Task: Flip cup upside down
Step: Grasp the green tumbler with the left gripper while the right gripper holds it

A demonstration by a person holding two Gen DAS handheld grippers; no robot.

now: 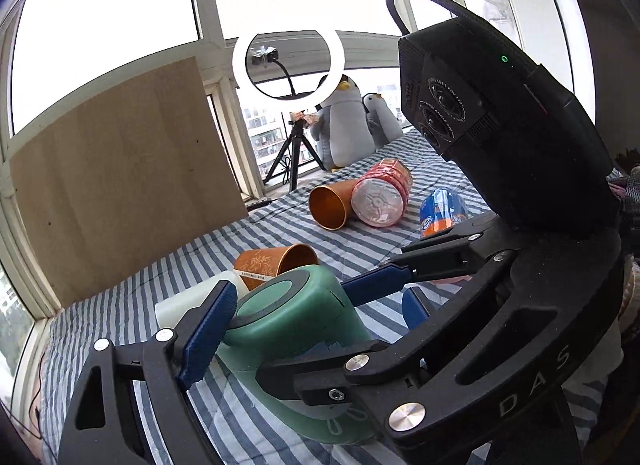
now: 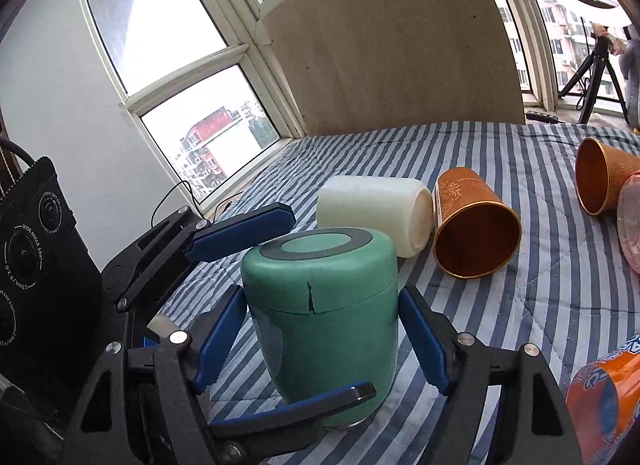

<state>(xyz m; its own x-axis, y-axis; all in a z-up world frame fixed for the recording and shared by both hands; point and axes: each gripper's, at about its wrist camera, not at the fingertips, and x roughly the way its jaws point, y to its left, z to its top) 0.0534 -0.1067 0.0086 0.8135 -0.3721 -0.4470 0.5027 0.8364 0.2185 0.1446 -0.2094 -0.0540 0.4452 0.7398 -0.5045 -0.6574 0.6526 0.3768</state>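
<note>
Green rounded plastic cup (image 2: 324, 313): stands on the blue-and-white striped quilted bed cover (image 2: 540, 305), flat end with a grey ring uppermost; a small notch cut in the seam around its upper part. Contents not visible.

Right gripper (image 2: 320, 345): blue-padded fingers (image 2: 218, 341) spread either side of the green cup, close to its walls; contact cannot be confirmed, grasp released as far as can be seen.

Left gripper (image 1: 294, 297): seen in its own view with one blue pad against the cup's upper left edge and the other finger running along the right side; in the right wrist view its fingers pass behind and in front of the cup. Whether it is clenched on the cup cannot be told. Black camera housing reads "WIDE ANGLE"; the right gripper's frame reads "DAS".

White cylindrical plastic cup (image 2: 374, 213): lying on its side just behind the green cup, closed base toward the right.

Orange paper cup with pale floral print (image 2: 474, 229): on its side beside the white cup, open mouth toward the camera, empty; lettering on it too small to read.

Second orange cup (image 2: 600, 177): on its side farther right, empty.

Red ribbed container with foil lid (image 1: 382, 195): on its side, touching the second orange cup.

Orange-and-blue soft drink can (image 1: 442, 215): lying near the red container; brand unreadable.
</note>
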